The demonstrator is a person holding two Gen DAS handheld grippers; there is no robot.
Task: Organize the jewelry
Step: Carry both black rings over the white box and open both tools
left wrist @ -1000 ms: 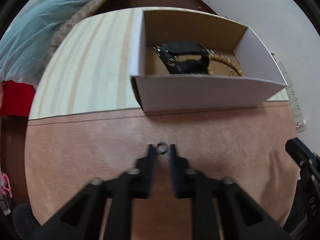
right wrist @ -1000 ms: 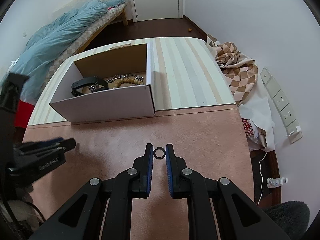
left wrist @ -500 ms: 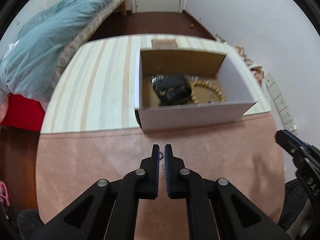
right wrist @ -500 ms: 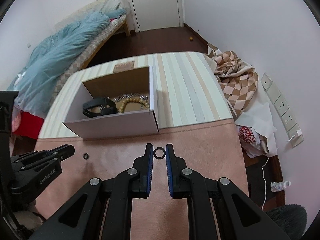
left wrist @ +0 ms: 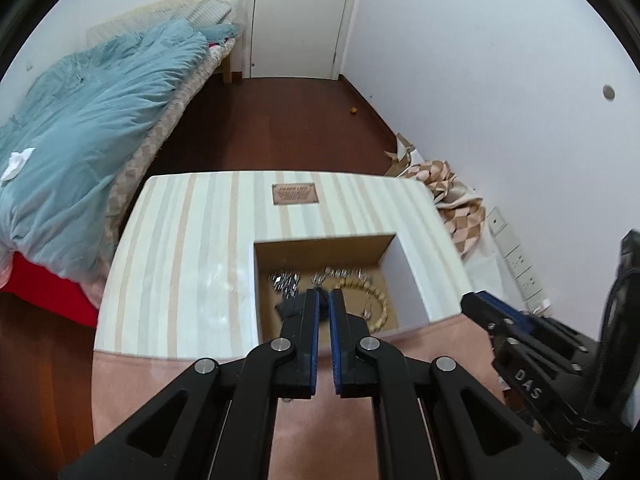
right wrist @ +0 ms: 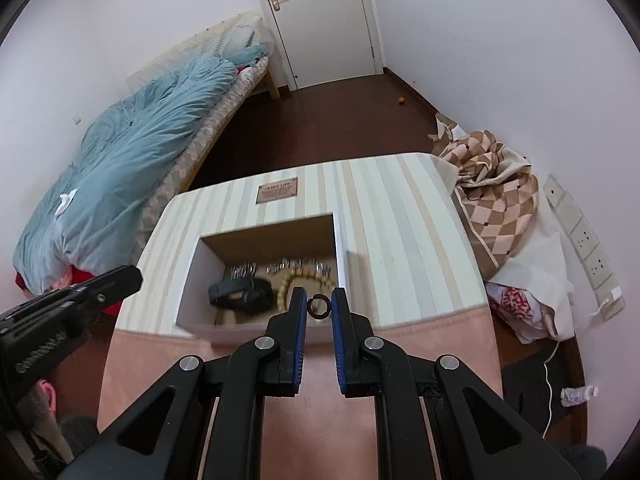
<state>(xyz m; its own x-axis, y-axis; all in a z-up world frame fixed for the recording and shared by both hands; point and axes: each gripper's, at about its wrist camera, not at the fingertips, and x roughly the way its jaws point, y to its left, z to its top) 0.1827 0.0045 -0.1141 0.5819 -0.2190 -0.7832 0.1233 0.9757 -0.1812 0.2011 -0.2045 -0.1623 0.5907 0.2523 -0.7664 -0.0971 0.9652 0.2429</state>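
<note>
A white cardboard box (right wrist: 192, 276) with a brown inside stands on the striped table and holds a black band (right wrist: 240, 294), a beaded bracelet (right wrist: 288, 280) and silver chains (right wrist: 300, 266). My right gripper (right wrist: 319, 306) is shut on a small dark ring (right wrist: 319, 307) and holds it high above the box's near right corner. My left gripper (left wrist: 324, 300) has its jaws nearly together with nothing visible between them, high above the same box (left wrist: 408, 276); the band (left wrist: 290, 306) and bracelet (left wrist: 378, 306) show past its tips.
The table has a striped top (right wrist: 400, 232) and a pink mat (right wrist: 440, 340) at the near edge. A bed with a blue duvet (right wrist: 120, 168) stands left. A checked cloth (right wrist: 500, 208) and wall sockets (right wrist: 580, 232) are at right. A door (right wrist: 320, 20) is at the back.
Both grippers have risen well above the table and moved toward the box. The right still holds its ring. The left jaws closed; the ring it hovered over is out of view.
</note>
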